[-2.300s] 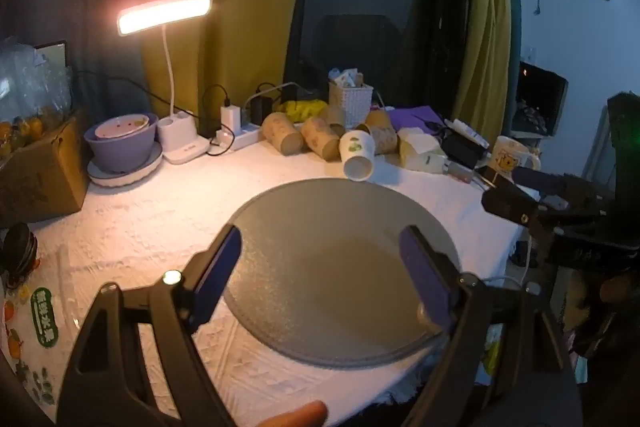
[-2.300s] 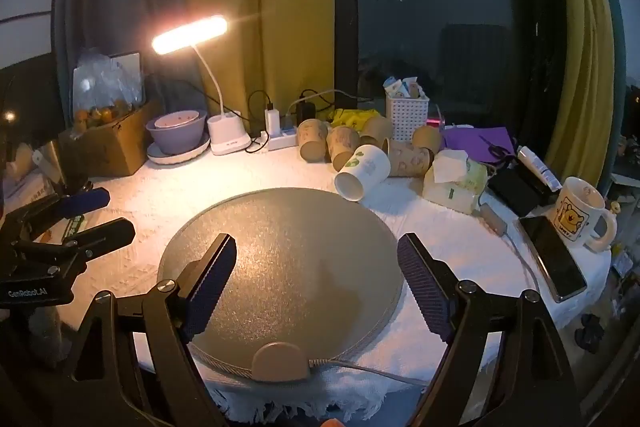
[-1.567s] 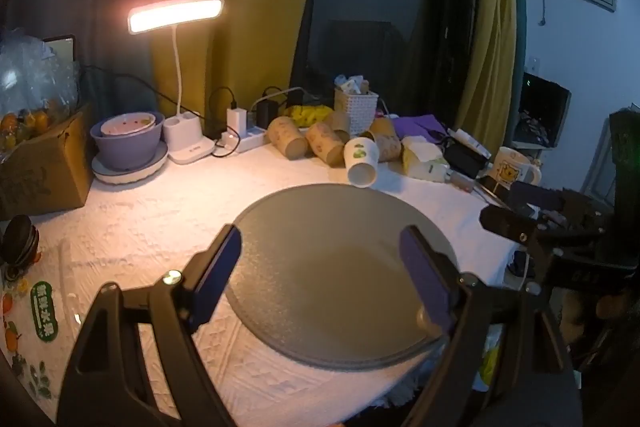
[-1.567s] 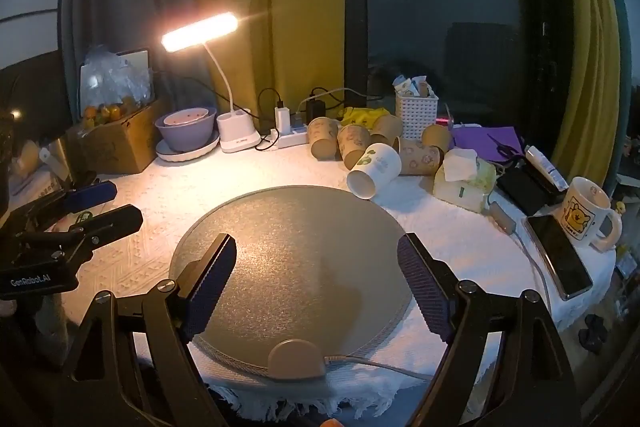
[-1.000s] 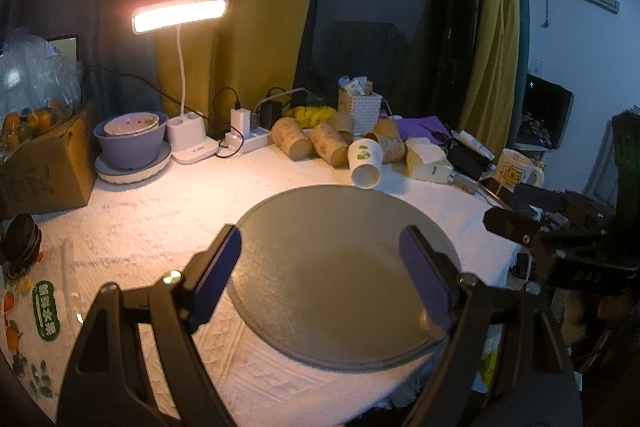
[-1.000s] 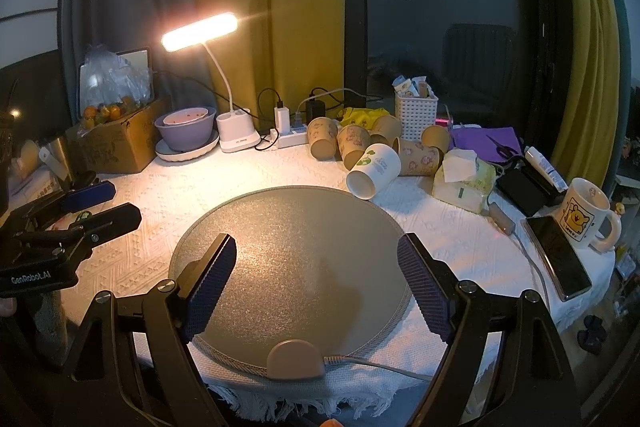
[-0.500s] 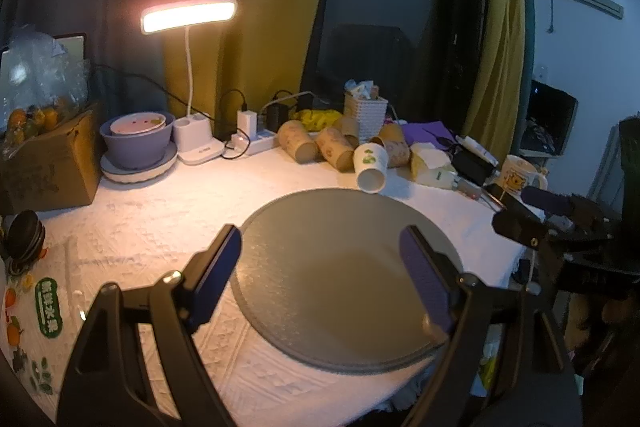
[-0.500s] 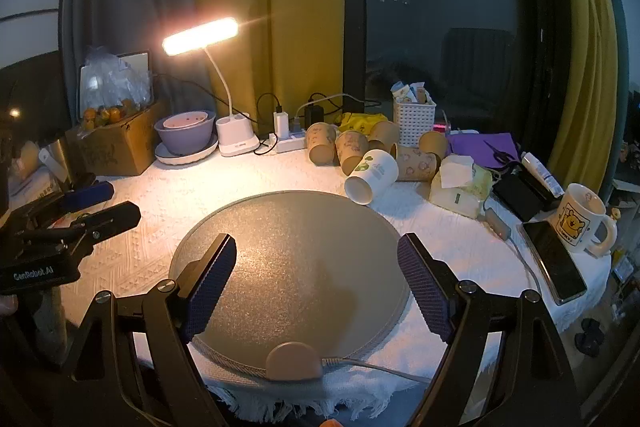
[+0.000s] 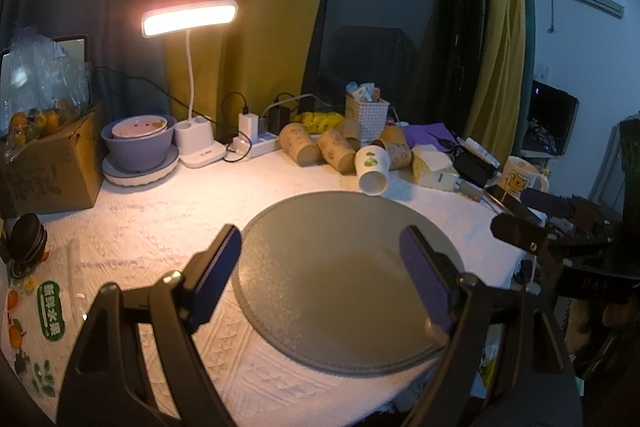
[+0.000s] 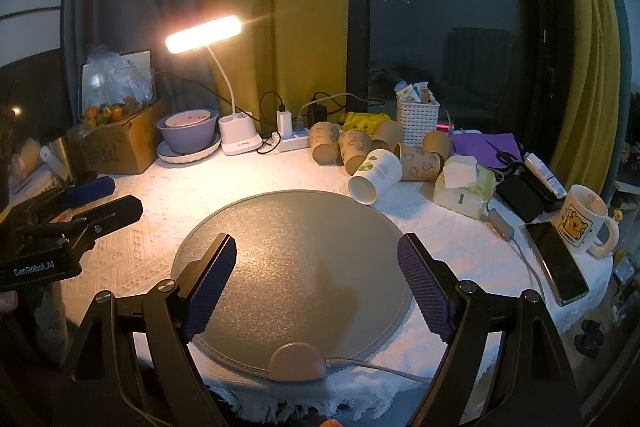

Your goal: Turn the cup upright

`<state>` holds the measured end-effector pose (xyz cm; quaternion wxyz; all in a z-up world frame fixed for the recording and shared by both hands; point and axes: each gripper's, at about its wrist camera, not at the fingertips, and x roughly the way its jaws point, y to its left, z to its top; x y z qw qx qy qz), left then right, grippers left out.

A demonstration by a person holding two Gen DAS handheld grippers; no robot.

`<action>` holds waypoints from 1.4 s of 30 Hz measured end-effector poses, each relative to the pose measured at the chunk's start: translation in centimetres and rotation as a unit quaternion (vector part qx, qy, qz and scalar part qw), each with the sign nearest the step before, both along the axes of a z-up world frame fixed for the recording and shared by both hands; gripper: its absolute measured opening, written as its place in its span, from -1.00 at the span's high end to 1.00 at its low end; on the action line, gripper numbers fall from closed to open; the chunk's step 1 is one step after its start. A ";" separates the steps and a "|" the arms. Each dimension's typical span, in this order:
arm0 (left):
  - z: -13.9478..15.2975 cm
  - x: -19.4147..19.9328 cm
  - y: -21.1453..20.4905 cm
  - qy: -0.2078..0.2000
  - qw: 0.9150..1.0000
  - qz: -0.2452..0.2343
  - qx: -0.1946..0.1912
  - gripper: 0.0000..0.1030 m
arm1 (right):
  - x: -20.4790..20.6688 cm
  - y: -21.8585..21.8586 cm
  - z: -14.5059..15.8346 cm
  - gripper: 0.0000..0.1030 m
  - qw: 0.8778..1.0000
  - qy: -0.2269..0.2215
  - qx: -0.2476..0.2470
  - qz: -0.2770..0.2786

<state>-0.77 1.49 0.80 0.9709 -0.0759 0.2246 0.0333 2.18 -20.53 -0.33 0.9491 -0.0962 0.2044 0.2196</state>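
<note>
A white paper cup with a green print (image 9: 373, 169) (image 10: 376, 176) lies on its side at the far edge of the round grey mat (image 9: 344, 267) (image 10: 296, 267), mouth toward me. Several brown paper cups (image 9: 298, 148) (image 10: 354, 151) lie on their sides behind it. My left gripper (image 9: 324, 275) is open and empty above the near part of the mat. My right gripper (image 10: 316, 279) is open and empty above the mat too. Each gripper also shows in the other's view: the right one at the right edge (image 9: 536, 223), the left one at the left edge (image 10: 86, 205).
A lit desk lamp (image 10: 236, 143), a purple bowl on a plate (image 10: 188, 137), a cardboard box with fruit (image 10: 114, 145), a power strip, a white basket (image 10: 416, 123), a tissue pack (image 10: 462, 187), a phone (image 10: 558, 263) and a bear mug (image 10: 586, 227) ring the mat on the white cloth.
Both grippers have drawn back and risen slightly, so the table items sit a little farther off. Both stay open. The cups have not moved.
</note>
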 end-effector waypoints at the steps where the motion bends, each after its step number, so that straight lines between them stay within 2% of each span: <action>1: 0.0 0.0 0.0 0.000 1.000 0.001 0.000 -0.60 | 0.0 0.0 0.0 -0.66 1.000 0.000 0.000 0.000; 13: -0.1 0.1 -0.4 -0.003 1.000 -0.011 -0.001 -0.60 | 0.0 0.1 0.0 -0.66 1.000 0.000 0.000 0.001; 20: -1.2 1.2 -0.7 0.012 1.000 -0.019 -0.002 -0.60 | 0.3 0.4 -0.1 -0.66 1.000 0.005 -0.004 0.002; 32: -2.8 4.6 -0.9 0.056 0.998 -0.022 -0.002 -0.60 | 4.2 -0.1 -1.9 -0.66 0.999 0.037 -0.010 -0.002; 42: -2.9 8.8 -0.1 0.076 0.997 -0.014 -0.003 -0.60 | 8.5 -0.5 -1.9 -0.66 0.999 0.052 -0.007 -0.010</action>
